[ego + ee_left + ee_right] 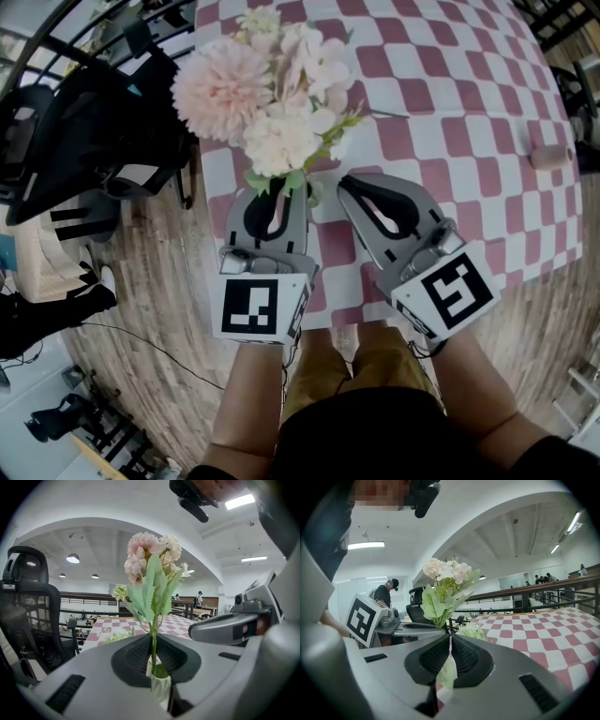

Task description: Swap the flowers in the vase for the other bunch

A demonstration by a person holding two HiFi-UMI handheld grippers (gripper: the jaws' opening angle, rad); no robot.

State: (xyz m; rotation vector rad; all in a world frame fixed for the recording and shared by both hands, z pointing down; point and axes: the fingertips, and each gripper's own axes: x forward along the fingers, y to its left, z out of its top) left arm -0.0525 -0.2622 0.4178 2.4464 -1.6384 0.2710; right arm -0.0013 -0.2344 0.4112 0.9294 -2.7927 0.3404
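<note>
Left claw point(277, 192) clamps the flower bunch point(272, 89) by its stem point(153, 625), blooms above; right claw point(349, 185) beside, closed empty.

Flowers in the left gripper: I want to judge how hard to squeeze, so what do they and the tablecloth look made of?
Flowers: likely artificial, with fabric-like matte petals and plastic-looking leaves on a thin green stem; the leaves look stiff and evenly coloured. Tablecloth: pink-and-white checks with a matte look, probably woven cloth or vinyl; I cannot tell which.
</note>
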